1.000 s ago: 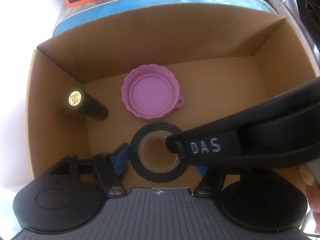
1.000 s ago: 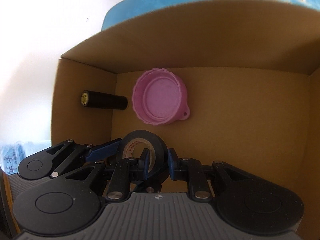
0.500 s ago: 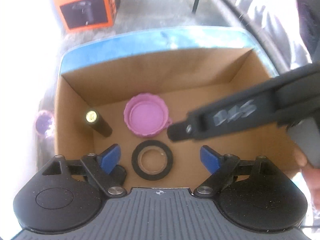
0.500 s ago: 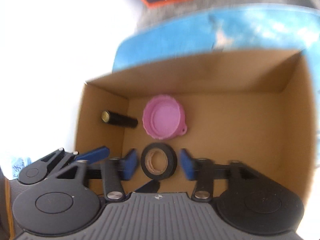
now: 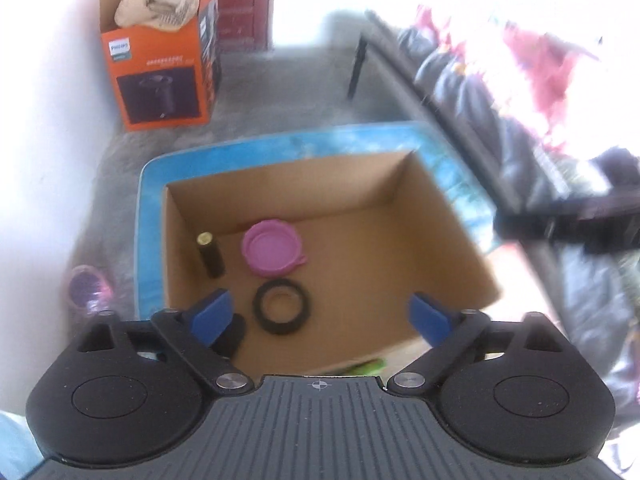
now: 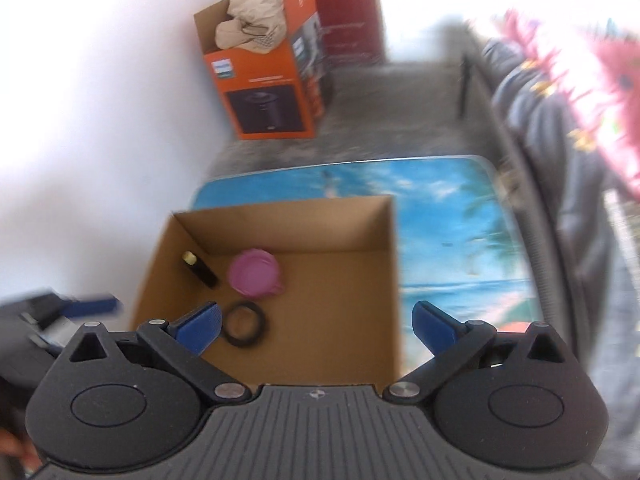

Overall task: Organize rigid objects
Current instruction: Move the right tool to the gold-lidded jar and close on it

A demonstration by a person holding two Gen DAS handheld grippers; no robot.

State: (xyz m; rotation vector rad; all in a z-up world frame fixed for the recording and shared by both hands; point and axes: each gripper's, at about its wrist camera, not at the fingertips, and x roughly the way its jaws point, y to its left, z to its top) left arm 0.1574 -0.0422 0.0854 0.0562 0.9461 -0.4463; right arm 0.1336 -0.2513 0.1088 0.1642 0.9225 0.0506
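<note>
Both tools are spread wide with nothing between the pads: my left tool (image 5: pixel 320 316) and right tool (image 6: pixel 318 322) have just been opening, above the box (image 5: pixel 440 216). On the box floor, lower centre of the left view, I see the tape (image 5: pixel 282 307) lying flat, the pink lid (image 5: pixel 272 247) just above it, and the black tube (image 5: pixel 210 255) to the left by the wall. That box sits on the blue table (image 6: pixel 452 232).

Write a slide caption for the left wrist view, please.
Open left gripper above cardboard box holding black tape roll, pink lid, black cylinder.
</note>
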